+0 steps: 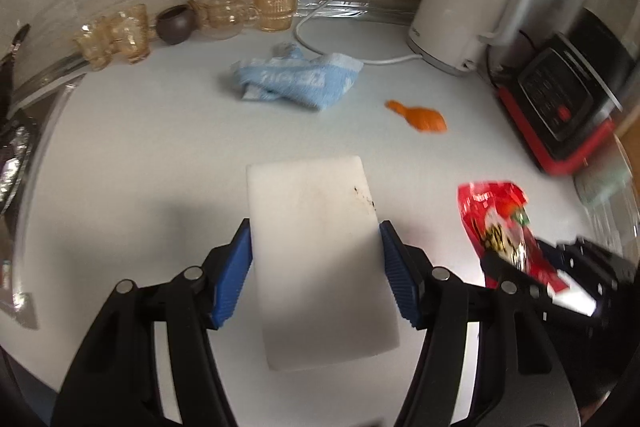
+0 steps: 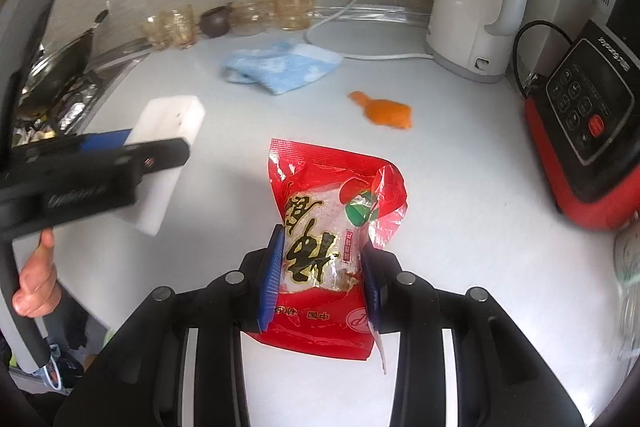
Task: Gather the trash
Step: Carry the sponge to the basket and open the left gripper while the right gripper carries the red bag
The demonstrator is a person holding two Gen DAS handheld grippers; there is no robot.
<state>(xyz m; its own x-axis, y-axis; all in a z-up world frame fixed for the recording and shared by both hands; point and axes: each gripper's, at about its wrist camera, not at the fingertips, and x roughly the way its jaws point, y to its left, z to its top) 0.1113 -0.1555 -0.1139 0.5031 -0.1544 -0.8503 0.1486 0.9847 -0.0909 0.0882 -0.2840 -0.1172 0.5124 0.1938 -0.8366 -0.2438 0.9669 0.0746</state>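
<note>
My left gripper (image 1: 315,227) is shut on a white foam block (image 1: 320,267), its blue pads pressing both long sides, and holds it above the white counter (image 1: 140,147). In the right wrist view my right gripper (image 2: 322,239) is shut on a crinkled red snack wrapper (image 2: 320,183) with black lettering, also lifted off the counter. That wrapper (image 1: 496,215) shows blurred at the right of the left wrist view. The block (image 2: 172,119) appears at the left of the right wrist view. An orange scrap (image 1: 420,117) lies on the counter beyond both grippers.
A crumpled blue cloth (image 1: 296,79) lies mid-counter. A white kettle (image 1: 460,3) with its cord stands at the back right, a red-and-black appliance (image 1: 560,107) at the right edge. Amber glasses (image 1: 276,3) line the back wall. A stove with a pan (image 2: 60,67) is on the left.
</note>
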